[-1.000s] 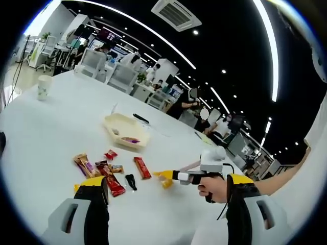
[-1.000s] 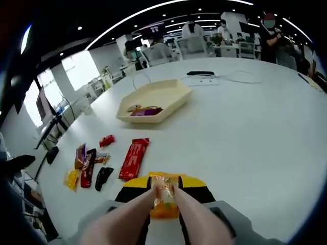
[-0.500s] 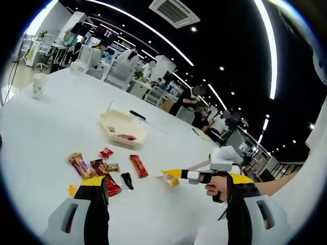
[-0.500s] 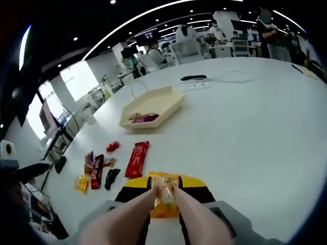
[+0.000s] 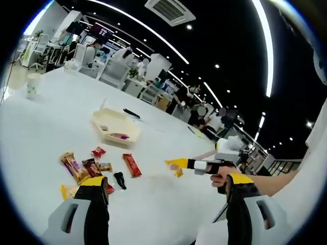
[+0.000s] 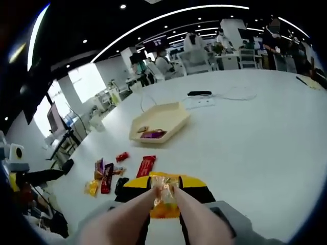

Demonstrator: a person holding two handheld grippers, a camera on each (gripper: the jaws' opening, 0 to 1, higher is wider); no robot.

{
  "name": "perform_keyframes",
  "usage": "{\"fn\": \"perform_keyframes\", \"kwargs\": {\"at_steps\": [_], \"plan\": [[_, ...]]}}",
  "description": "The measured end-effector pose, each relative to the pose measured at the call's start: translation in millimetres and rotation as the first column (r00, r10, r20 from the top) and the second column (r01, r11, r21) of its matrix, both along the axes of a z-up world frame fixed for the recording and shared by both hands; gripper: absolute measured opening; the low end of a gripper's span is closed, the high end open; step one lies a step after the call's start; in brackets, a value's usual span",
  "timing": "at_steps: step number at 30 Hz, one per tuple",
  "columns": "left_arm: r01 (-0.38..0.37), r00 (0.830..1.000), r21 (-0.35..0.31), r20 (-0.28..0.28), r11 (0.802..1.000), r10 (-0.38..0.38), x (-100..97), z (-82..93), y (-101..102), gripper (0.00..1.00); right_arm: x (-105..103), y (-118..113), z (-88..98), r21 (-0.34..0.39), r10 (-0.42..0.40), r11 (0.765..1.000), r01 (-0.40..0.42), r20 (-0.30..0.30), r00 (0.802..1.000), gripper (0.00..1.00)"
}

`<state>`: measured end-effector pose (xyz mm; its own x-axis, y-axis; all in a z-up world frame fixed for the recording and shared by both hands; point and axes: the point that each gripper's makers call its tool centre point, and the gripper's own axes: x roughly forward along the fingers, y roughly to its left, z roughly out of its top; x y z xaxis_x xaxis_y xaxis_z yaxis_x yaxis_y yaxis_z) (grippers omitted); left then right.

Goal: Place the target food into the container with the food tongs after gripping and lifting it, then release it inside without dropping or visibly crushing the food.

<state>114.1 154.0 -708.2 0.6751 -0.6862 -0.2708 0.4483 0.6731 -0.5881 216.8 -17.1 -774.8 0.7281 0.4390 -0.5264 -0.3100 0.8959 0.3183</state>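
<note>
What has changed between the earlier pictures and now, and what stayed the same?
The right tool, shut on the orange snack packet, has risen from the white table, as the left gripper view shows. Nothing was let go. The beige tray and the loose snack packets lie as before; the left tool stays open.

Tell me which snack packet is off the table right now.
The orange-yellow packet pinched in the tongs held by the right gripper. The other loose packets, like the long red bar, lie flat on the white table; one purple packet sits in the tray.
</note>
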Motion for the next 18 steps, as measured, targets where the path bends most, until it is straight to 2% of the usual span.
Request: {"fn": "perform_keyframes", "kwargs": {"at_steps": [2, 5, 10, 12, 13, 14, 18], "plan": [[0.020, 1.000, 0.025, -0.019, 0.999, -0.020, -4.5, -4.3, -1, 0.96, 3, -2, 5.9, 0.017, -0.006, 1.000, 0.005, 0.014, 1.000, 0.20], [0.028, 1.000, 0.087, -0.009, 0.996, -0.027, -4.9, -10.1, 4, 0.97, 5, -2, 12.0, 0.042, -0.008, 0.999, 0.008, 0.018, 1.000, 0.20], [-0.016, 1.000, 0.053, 0.002, 0.998, 0.016, 0.7, -2.3, 13, 0.97, 8, 3, 14.6, 0.046, 0.013, 0.999, -0.013, 0.018, 1.000, 0.20], [-0.012, 1.000, 0.077, 0.010, 0.997, 0.011, 1.4, -2.4, 13, 0.97, 12, 5, 21.4, 0.070, 0.008, 0.998, -0.010, 0.028, 1.000, 0.20], [0.012, 1.000, 0.131, 0.014, 0.991, -0.014, -0.2, -7.1, 14, 0.97, 13, 6, 25.0, 0.079, 0.007, 0.997, -0.009, 0.031, 0.999, 0.20], [0.016, 1.000, 0.146, 0.014, 0.989, -0.018, 0.1, -9.2, 14, 0.97, 14, 7, 30.6, 0.084, 0.011, 0.996, -0.014, 0.042, 0.999, 0.20], [0.010, 1.000, 0.125, 0.015, 0.992, -0.011, 2.1, -7.9, 13, 0.98, 18, 10, 44.3, 0.096, 0.019, 0.995, -0.025, 0.064, 0.998, 0.20]]}}
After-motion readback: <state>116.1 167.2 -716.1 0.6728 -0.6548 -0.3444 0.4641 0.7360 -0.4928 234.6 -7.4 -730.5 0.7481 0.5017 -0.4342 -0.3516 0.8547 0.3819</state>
